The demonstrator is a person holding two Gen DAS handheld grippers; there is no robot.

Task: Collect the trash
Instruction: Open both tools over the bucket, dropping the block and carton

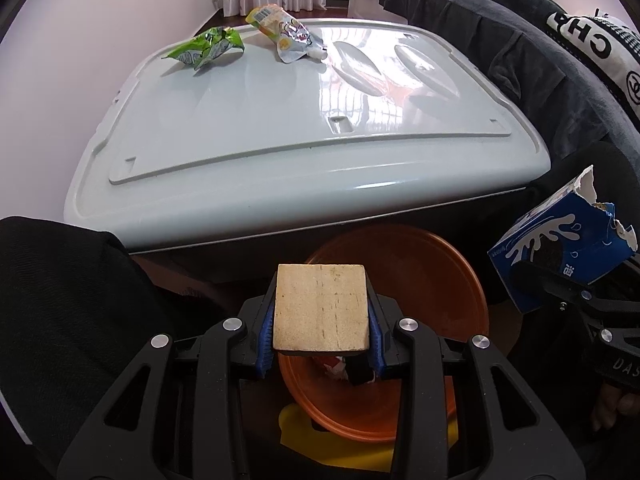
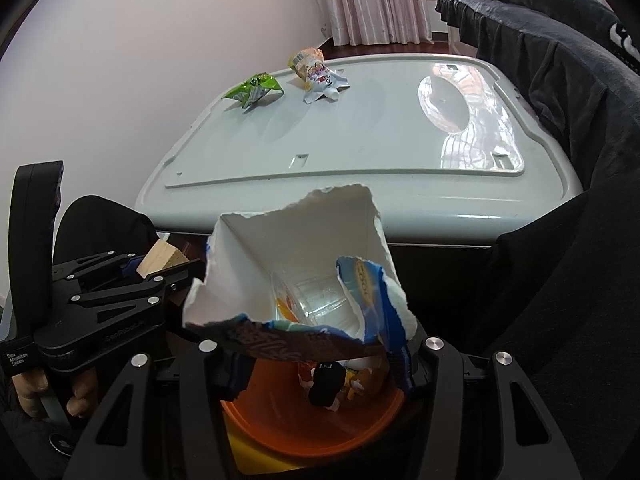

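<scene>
My left gripper [image 1: 321, 344] is shut on a pale wooden block [image 1: 321, 306] and holds it above an orange basin [image 1: 432, 276]. My right gripper [image 2: 316, 364] is shut on a torn blue-and-white carton [image 2: 304, 264], also above the orange basin [image 2: 304, 432], which holds a few wrappers. The carton [image 1: 560, 256] and right gripper show at the right edge of the left wrist view. The left gripper [image 2: 160, 268] with the block [image 2: 162, 262] shows at the left of the right wrist view. A green wrapper [image 1: 206, 46] and a yellow-and-silver pouch [image 1: 286, 34] lie on the far side of a white appliance lid [image 1: 300, 128].
The white lid [image 2: 360, 140] stands beyond the basin; the wrapper [image 2: 254, 90] and pouch [image 2: 318, 74] lie at its far left. Dark clothing [image 1: 520, 52] hangs along the right. A yellow thing [image 1: 332, 444] lies under the basin. A wall is at the left, curtains at the back.
</scene>
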